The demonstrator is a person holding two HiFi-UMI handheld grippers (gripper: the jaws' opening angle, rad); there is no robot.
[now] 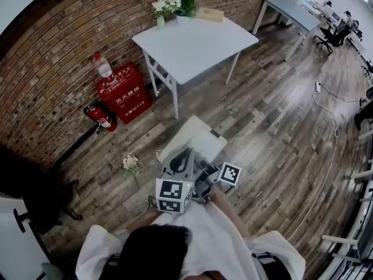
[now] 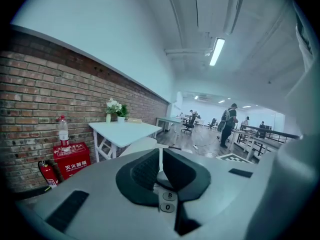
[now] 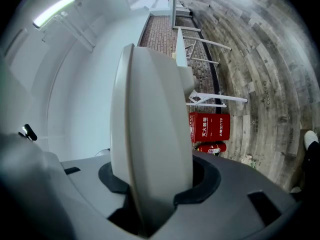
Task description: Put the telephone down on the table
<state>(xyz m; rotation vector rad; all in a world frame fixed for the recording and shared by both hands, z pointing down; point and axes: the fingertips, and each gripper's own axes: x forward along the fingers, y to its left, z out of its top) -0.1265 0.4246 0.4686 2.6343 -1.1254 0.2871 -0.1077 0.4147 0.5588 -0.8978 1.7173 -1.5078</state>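
Two tongs are engaged | left tongs (image 2: 161,181) are clenched on the keypad edge of the telephone (image 1: 197,137), right tongs (image 3: 150,194) on its cream body, presumably for a steady carry | telephone is held mid-frame over the floor (image 1: 274,127), short of the white counter (image 1: 192,39) at upper centre

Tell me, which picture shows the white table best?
The head view: the table shows whole, top and legs. The left gripper view shows it small; the right gripper view only edge-on beside the telephone.

Telephone (image 1: 192,140) before table (image 1: 198,42), flowers (image 1: 165,4) on table's far edge, extinguisher (image 1: 100,116) left
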